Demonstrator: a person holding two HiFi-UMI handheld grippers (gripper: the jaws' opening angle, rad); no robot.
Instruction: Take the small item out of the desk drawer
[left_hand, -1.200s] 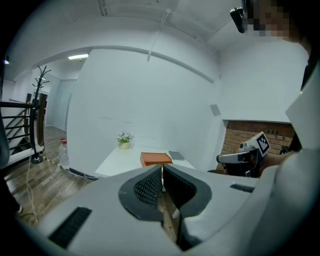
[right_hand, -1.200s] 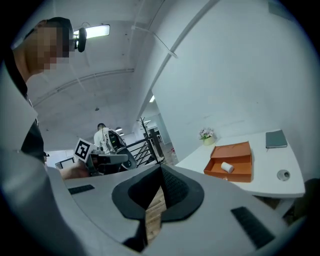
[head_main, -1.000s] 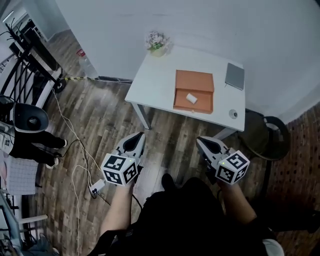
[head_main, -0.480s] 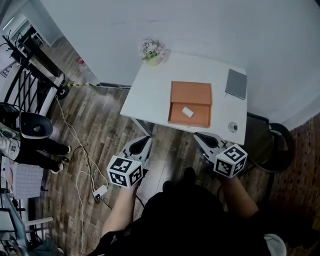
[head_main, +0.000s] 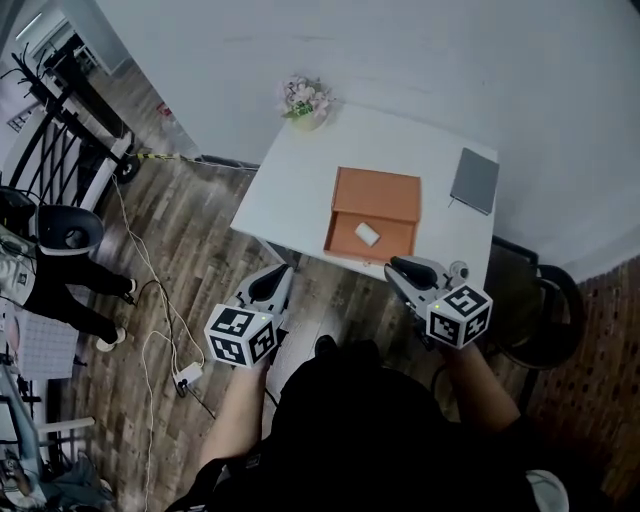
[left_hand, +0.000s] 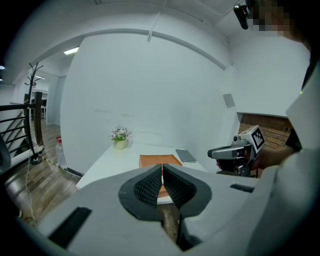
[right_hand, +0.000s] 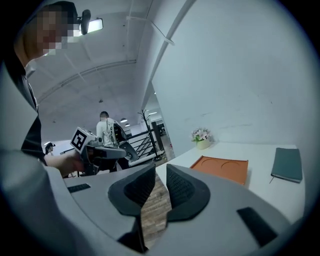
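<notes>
Head view: small item in drawer, eleven o'clock of right gripper, jaws parting, empty; left gripper pressed together. Narrow gap may shove item.

Your left gripper holds its jaws together. Your right gripper is opening its jaws, with nothing between them.

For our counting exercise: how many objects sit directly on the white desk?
4: flower pot back-left corner, orange drawer box centre, grey notebook back right, small round object front right; others may be hidden.
</notes>
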